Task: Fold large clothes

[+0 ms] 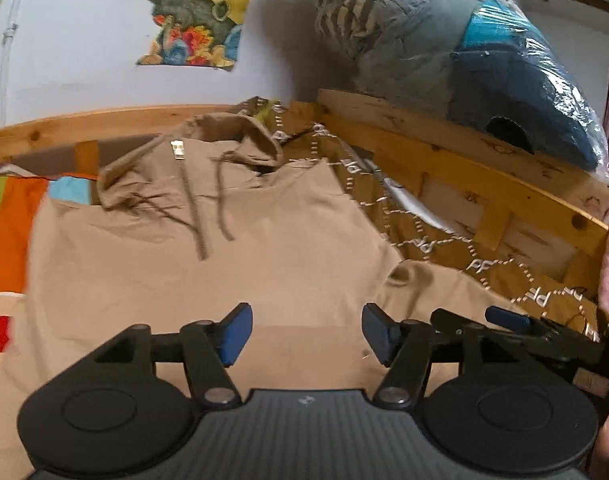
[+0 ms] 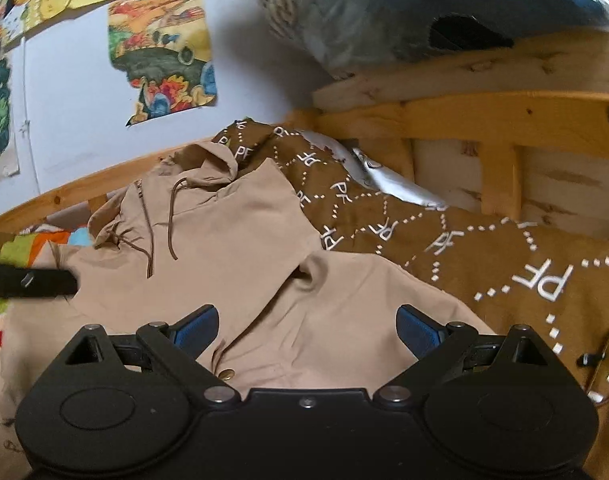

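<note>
Tan hoodie (image 1: 232,240) (flat) beneath parted left gripper (image 1: 306,334)

Both the left gripper (image 1: 306,334) and right gripper (image 2: 306,330) are matte black, with round hubs at seven and five o'clock, silver pivot screws, and blue-padded fingers (image 1: 236,334).

A tan hooded jacket (image 1: 208,240) lies spread on the bed, hood toward the wooden bed frame (image 1: 464,168), its zipper (image 1: 192,208) and drawstrings running down the chest. The left gripper (image 1: 306,334) hangs over the lower part of the jacket, blue-padded fingers (image 1: 234,334) parted with nothing between them. At the right edge the right gripper (image 1: 512,320) shows. A brown patterned blanket (image 1: 444,240) lies beside the jacket, a plastic-wrapped bundle (image 1: 484,48) sits atop the frame, and a colourful poster (image 1: 196,12) is on the wall.
</note>
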The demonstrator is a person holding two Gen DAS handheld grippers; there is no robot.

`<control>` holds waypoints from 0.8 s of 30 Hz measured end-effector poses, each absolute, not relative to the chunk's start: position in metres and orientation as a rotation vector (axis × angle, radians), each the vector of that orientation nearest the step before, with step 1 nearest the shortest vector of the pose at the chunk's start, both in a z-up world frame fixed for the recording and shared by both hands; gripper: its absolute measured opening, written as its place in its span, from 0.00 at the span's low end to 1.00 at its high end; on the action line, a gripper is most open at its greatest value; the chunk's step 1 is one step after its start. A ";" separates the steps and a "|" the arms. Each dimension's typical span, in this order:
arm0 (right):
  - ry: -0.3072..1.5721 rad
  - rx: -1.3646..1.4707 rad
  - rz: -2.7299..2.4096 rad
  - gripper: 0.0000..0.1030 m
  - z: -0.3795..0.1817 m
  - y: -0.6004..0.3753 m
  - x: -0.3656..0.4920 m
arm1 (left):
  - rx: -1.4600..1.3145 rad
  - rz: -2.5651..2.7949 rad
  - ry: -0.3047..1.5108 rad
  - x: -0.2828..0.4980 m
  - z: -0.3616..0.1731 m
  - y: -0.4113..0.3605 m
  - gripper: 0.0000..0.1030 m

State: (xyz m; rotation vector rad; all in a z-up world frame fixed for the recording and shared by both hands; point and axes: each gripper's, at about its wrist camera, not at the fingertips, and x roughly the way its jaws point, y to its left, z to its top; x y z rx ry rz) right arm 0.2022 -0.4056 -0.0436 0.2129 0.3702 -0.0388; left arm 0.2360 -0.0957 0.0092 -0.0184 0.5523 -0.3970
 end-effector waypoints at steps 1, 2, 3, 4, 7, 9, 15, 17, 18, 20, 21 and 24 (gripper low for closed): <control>0.372 0.220 -0.031 0.93 -0.044 -0.406 0.203 | -0.009 -0.366 0.552 0.232 0.013 -0.087 0.64; 0.373 0.220 -0.018 0.93 -0.046 -0.403 0.202 | -0.002 -0.326 0.555 0.232 0.016 -0.075 0.64; 0.378 0.223 0.003 0.93 -0.047 -0.401 0.203 | 0.002 -0.282 0.564 0.234 0.018 -0.062 0.64; 0.392 0.232 0.032 0.93 -0.049 -0.398 0.204 | 0.006 -0.232 0.575 0.237 0.017 -0.050 0.64; 0.459 0.249 0.102 0.89 -0.057 -0.386 0.209 | 0.015 -0.042 0.598 0.247 0.013 -0.005 0.68; 0.491 0.232 0.129 0.87 -0.062 -0.376 0.214 | 0.006 0.051 0.615 0.259 0.007 0.024 0.71; 0.574 0.175 0.188 0.76 -0.076 -0.348 0.243 | -0.044 0.181 0.676 0.311 -0.019 0.082 0.71; 0.587 0.179 0.205 0.70 -0.079 -0.342 0.252 | -0.085 0.181 0.695 0.329 -0.027 0.094 0.69; 0.592 0.177 0.212 0.67 -0.080 -0.340 0.255 | -0.106 0.173 0.706 0.339 -0.031 0.097 0.68; 0.592 0.178 0.227 0.52 -0.081 -0.336 0.261 | -0.131 0.157 0.718 0.356 -0.037 0.102 0.67; 0.592 0.178 0.231 0.47 -0.082 -0.336 0.264 | -0.132 0.149 0.727 0.365 -0.040 0.103 0.67; 0.602 0.179 0.249 0.12 -0.083 -0.335 0.265 | -0.122 0.127 0.765 0.385 -0.050 0.102 0.50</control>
